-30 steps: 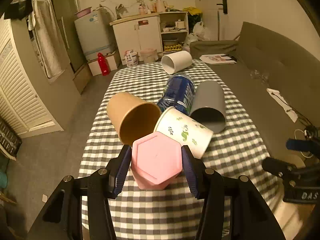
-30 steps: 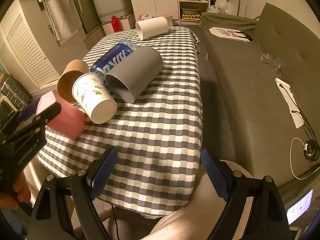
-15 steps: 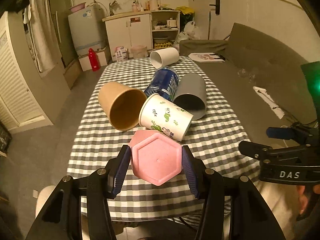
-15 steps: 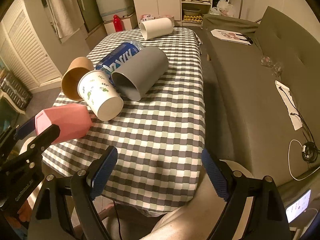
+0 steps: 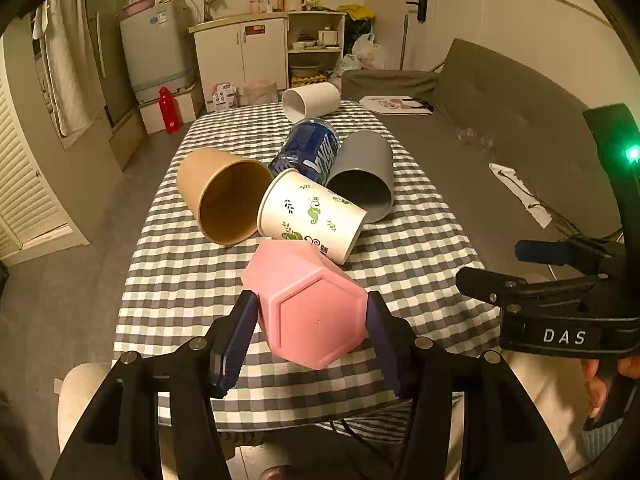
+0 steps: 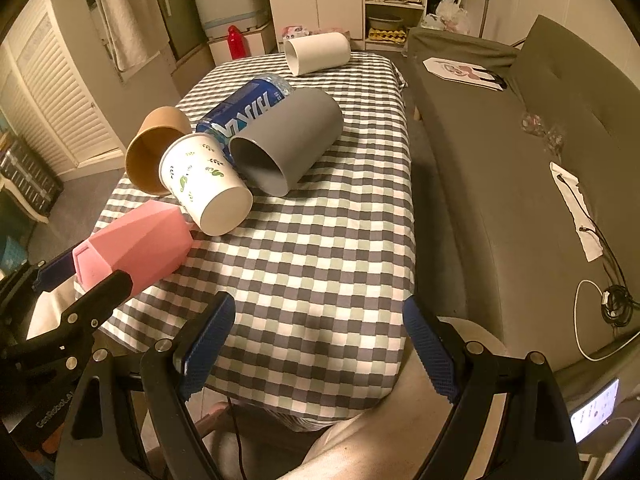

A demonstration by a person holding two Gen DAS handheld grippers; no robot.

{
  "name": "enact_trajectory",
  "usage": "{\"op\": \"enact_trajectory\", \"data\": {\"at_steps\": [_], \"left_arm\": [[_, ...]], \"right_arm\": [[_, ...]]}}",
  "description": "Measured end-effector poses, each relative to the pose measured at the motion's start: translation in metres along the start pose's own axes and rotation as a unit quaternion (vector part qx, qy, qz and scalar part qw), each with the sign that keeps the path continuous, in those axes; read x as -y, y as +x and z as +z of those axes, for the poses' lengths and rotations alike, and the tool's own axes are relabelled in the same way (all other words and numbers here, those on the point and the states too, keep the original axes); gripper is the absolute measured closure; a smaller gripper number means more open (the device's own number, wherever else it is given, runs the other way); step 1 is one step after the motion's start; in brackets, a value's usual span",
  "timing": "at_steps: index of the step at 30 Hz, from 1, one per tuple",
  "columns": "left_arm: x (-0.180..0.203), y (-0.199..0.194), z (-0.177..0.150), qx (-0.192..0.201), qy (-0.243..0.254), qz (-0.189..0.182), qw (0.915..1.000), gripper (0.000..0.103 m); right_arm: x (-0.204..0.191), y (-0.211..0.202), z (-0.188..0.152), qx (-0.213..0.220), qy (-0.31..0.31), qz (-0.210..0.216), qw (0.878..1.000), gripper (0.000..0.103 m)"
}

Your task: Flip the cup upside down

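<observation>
Two grippers are in play, but only one is working. The left gripper (image 5: pixel 308 328) has its jaws clamped on the base of the pink cup (image 5: pixel 308 304), low in the centre of the left wrist view, lifted clear of the checked counter (image 6: pixel 320 248) near its front edge. The cup lies roughly on its side in the air, flat bottom toward the camera and mouth pointing away. The right gripper (image 6: pixel 316 340) hangs wide and empty at the bottom of its own view.

The step in hand looks like the turn itself, partway done. Next, the wrist likely needs to roll further until the mouth faces down, then lower the rim flat onto bare cloth.

Toward the middle of the frame, a brown cup (image 5: pixel 224 196), leaf-print cup (image 5: pixel 312 216), grey cup (image 5: pixel 364 176) and white cup (image 5: pixel 312 100) lie toppled; the brown and grey interiors look empty. A blue bottle (image 5: pixel 308 152) lies between them.
</observation>
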State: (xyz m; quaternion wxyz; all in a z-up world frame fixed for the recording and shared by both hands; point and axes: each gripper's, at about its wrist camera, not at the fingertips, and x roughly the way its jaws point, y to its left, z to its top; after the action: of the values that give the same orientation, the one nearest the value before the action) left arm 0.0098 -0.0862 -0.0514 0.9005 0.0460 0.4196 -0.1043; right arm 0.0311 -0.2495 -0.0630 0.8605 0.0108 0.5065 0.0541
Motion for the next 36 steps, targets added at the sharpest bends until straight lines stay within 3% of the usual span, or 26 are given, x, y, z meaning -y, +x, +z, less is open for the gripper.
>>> {"op": "enact_trajectory", "data": {"at_steps": [10, 20, 25, 30, 33, 36], "left_arm": [[-0.020, 0.024, 0.027, -0.008, -0.035, 0.005, 0.9993, 0.046], [-0.024, 0.024, 0.032, 0.003, -0.030, 0.012, 0.9995, 0.046], [-0.027, 0.006, 0.029, 0.026, -0.027, 0.012, 0.9992, 0.044], [-0.034, -0.018, 0.022, 0.065, -0.018, 0.014, 0.9976, 0.043], [-0.041, -0.024, 0.015, 0.078, -0.022, 0.018, 0.9966, 0.034], [-0.050, -0.022, 0.007, 0.076, -0.037, 0.020, 0.9962, 0.033]], "right_arm": [[-0.001, 0.005, -0.002, -0.008, -0.003, 0.001, 1.000, 0.017], [0.001, 0.008, 0.003, -0.007, 0.000, 0.000, 1.000, 0.017], [-0.001, -0.007, 0.008, 0.025, 0.002, 0.006, 1.000, 0.017], [-0.010, -0.030, 0.008, 0.090, 0.006, 0.016, 0.996, 0.017], [-0.018, -0.037, 0.005, 0.118, 0.006, 0.018, 0.993, 0.017], [-0.030, -0.038, -0.001, 0.140, 0.001, 0.020, 0.990, 0.017]]}}
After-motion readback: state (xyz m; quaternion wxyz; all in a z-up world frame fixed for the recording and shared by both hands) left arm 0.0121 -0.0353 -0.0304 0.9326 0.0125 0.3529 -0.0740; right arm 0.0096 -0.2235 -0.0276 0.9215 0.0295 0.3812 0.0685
